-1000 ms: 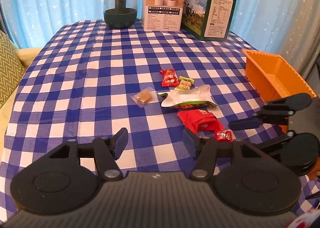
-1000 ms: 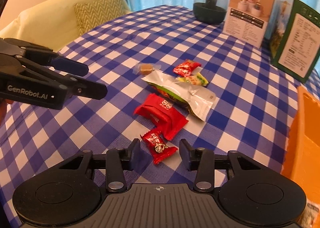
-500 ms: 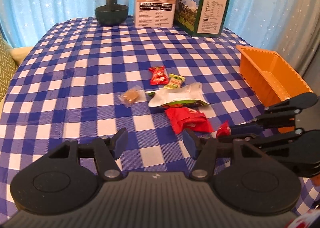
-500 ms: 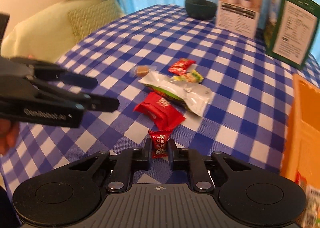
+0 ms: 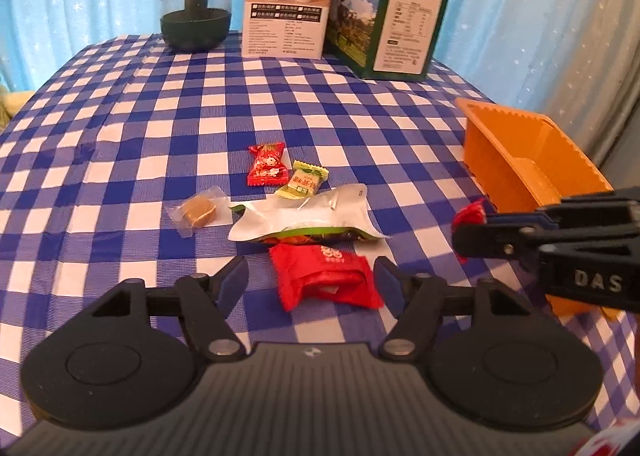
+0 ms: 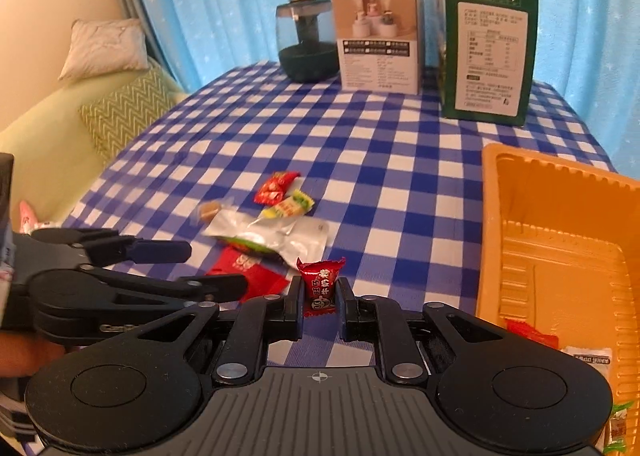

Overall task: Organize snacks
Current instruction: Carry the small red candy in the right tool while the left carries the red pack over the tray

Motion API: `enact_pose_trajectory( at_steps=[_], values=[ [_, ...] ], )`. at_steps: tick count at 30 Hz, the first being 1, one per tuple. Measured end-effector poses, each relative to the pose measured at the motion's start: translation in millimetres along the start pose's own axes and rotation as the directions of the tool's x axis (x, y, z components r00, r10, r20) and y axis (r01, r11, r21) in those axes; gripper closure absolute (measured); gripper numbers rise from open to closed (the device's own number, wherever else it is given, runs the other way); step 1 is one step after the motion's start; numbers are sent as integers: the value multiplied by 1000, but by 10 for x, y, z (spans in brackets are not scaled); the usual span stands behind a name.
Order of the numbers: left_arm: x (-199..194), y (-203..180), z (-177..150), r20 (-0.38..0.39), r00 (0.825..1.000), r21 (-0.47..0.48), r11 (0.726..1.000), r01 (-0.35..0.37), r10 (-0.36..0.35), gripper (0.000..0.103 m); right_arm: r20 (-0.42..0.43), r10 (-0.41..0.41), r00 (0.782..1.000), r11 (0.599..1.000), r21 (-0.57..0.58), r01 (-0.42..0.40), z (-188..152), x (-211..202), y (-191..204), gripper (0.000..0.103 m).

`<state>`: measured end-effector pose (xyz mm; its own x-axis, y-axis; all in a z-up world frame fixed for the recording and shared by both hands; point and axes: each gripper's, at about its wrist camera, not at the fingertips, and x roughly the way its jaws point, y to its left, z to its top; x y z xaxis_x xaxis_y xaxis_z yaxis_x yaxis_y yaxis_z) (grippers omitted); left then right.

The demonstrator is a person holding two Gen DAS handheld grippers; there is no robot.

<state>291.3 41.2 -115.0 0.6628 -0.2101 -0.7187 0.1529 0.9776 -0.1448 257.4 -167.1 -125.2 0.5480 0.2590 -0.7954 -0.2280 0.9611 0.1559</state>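
Snacks mid-sort: my right gripper (image 6: pixel 319 298) pinches small red candy (image 6: pixel 320 284), lifted beside orange tray (image 6: pixel 494 215). Left fingers (image 5: pixel 234 282) opening, straddling red packet (image 5: pixel 324 276) on surface, untouched. Next: drop candy in tray.

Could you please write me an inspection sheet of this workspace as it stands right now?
Surface: blue and white checked tablecloth, flat.
Job's things: orange tray at the right edge, a few wrapped snacks already in its near end; on the cloth a red packet, silver pouch, yellow-green candy, red candy and clear-wrapped brown sweet.
Clutter: dark glass jar, white box, green box at the far edge.
Grippers: right tongs shut on a small red candy; left tongs opening, straddling the red packet without touching.
Cables: nothing seen.
Surroundings: blue curtain, sofa with cushions.
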Motion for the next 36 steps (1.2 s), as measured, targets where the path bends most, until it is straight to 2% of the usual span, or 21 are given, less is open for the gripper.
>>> enact_pose_trajectory(
  at_steps=[4, 8, 11, 13, 15, 22, 29, 36],
  values=[
    [109, -24, 22, -10, 1000, -39, 999, 11, -11, 37, 10, -2, 1000, 1000, 19, 2, 12, -13, -39, 87],
    [189, -80, 0, -20, 1000, -10, 1000, -14, 13, 40, 14, -5, 1000, 1000, 30, 5, 15, -19, -63, 87],
    [198, -88, -34, -23, 999, 3, 1000, -30, 30, 49, 17, -5, 1000, 999, 42, 4, 16, -28, -82, 87],
    [185, -77, -44, -21, 999, 3, 999, -34, 34, 60, 25, -4, 1000, 999, 48, 3, 21, -43, -93, 87],
    [170, -61, -51, -24, 999, -3, 1000, -30, 30, 63, 31, -2, 1000, 999, 53, 1, 29, -54, -98, 87],
    [46, -110, -74, -39, 999, 4, 1000, -16, 16, 67, 44, -4, 999, 998, 63, 2, 31, -89, -96, 87],
    [-238, -227, -10, 17, 1000, 9, 1000, 21, -21, 68, 79, -34, 996, 997, 74, 28, 23, -219, -124, 87],
    [-414, -390, 50, 60, 995, 10, 997, 78, -78, 68, 115, -99, 988, 993, 74, 91, -8, -378, -144, 87]
  ],
)
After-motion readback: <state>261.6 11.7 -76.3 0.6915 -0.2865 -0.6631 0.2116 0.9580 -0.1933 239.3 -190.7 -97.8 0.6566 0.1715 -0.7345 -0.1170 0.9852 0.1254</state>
